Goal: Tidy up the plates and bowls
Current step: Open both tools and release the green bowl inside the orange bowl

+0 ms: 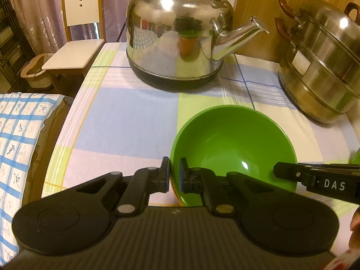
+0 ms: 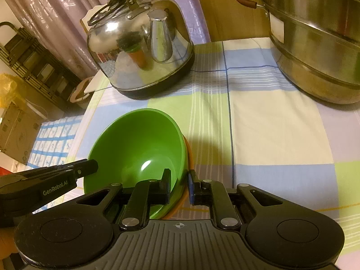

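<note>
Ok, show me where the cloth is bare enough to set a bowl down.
Bare cloth lies left of the green bowl, in front of the kettle, out to the table edge. Another patch sits right of the bowl, before the steamer pot. Crowded: both grippers at the bowl's rim.

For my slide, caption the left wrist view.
Left gripper clamps green bowl rim; kettle behind.
</note>
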